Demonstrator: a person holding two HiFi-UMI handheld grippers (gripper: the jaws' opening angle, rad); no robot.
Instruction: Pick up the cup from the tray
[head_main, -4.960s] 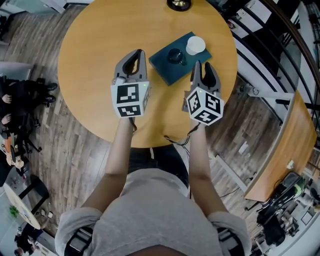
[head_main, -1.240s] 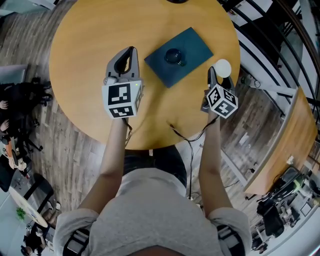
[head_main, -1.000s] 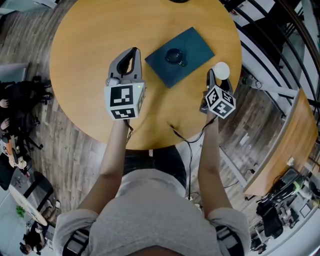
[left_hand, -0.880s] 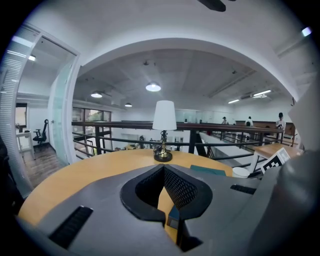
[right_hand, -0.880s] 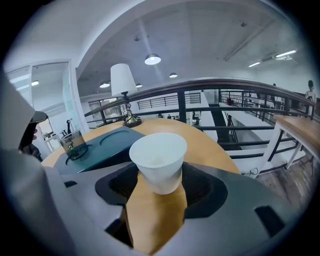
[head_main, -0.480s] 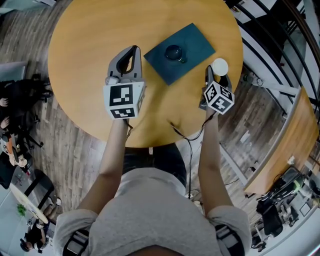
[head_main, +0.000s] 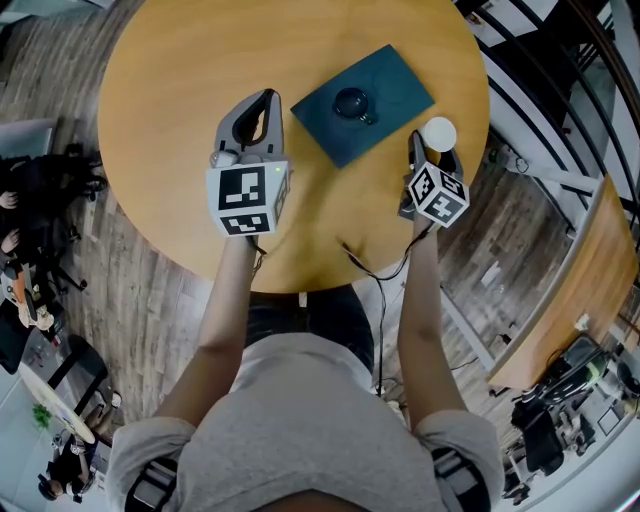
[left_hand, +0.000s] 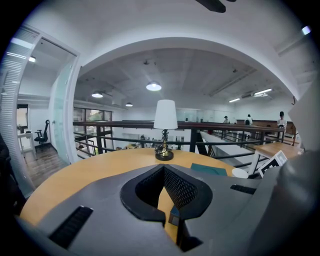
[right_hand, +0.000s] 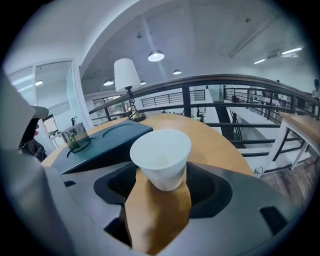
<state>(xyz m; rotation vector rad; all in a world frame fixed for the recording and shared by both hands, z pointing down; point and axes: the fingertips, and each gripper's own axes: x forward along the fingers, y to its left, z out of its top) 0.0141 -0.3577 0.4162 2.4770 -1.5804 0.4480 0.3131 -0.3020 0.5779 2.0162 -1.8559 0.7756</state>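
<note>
The right gripper (right_hand: 161, 175) is clamped low on the white paper cup (right_hand: 160, 150), which is off the dark tray (head_main: 390, 90), near the table (head_main: 180, 80) edge. The cup is probably light and easily crushed, so a gentle hold low on its wall suits it. The left gripper (left_hand: 163, 169) has its jaws together, with nothing between them.

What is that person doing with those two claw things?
A person is holding a two-jaw gripper in each hand over a round wooden table. The right gripper is shut on a white paper cup, holding it off the dark teal tray, near the table's right edge. A small glass sits on the tray. The left gripper is shut and empty, hanging over the table left of the tray.
</note>
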